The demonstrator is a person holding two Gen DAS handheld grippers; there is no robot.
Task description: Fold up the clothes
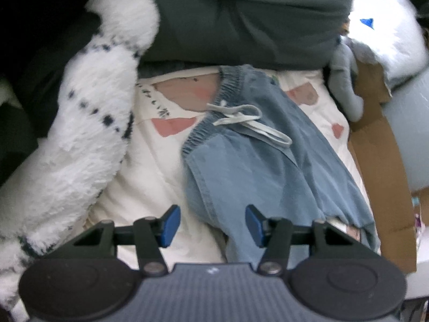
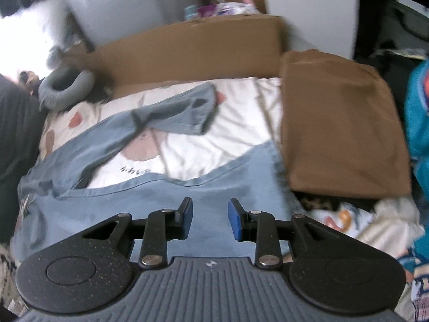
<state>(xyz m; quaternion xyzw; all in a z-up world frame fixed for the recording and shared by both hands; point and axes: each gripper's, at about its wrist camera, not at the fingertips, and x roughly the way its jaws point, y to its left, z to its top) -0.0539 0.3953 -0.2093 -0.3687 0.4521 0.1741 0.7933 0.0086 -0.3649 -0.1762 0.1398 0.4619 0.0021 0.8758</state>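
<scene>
Roughly mid-bed: light blue drawstring pants (image 1: 241,166) spread on cream printed bedsheet (image 1: 150,187), waistband with white drawstring (image 1: 241,120) near dark pillow (image 1: 241,26), fluffy white spotted plush (image 1: 88,123) alongside. Left claw (image 1: 211,224) released, pads apart above lower pant fabric, gripping nothing. Right claw (image 2: 210,220) released too, nothing pinched, hovering over pant leg (image 2: 150,196); folded brown garment (image 2: 340,123) beside, cardboard box (image 2: 187,51) behind.

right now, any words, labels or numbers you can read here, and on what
None can be read.
Bed sheet: a short line of dark handwritten-style characters, too blurred to read.
Both tool bodies: a small white mark, no letters.
Boxed items: labels too blurred.
</scene>
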